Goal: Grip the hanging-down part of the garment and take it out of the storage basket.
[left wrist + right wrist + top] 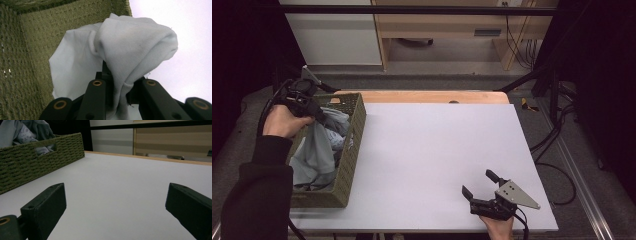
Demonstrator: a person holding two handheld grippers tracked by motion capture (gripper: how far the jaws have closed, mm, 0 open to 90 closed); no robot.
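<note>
Basket [349, 165] of woven green fibre at far left of table [437, 150], long side running parallel to left table edge, near corner close to front edge. Left gripper [314, 111] over basket's far half, clenched on pale grey cloth [319, 150]; in left gripper view, fold of cloth [135, 50] pinched betw. the two black jaws, bunched above them, basket wall [30, 50] behind and to one side, white tabletop past the rim. Rest of cloth hanging down into basket, heaped w/ other fabric inside; top of bunch lifted above rim level. Left hand [282, 122] and dark sleeve at basket's outer side, just off table's left edge. Right gripper [479, 187] near front-right of table, close to front edge, jaws released and spread wide, nothing betw. them; grey three-cornered plate on top. In right gripper view, both jaws low over bare white surface, basket [37, 167] w/ handle slot well apart at upper left. Wide open stretch of tabletop from basket's inner wall across to right edge; wooden strip along far edge.
</note>
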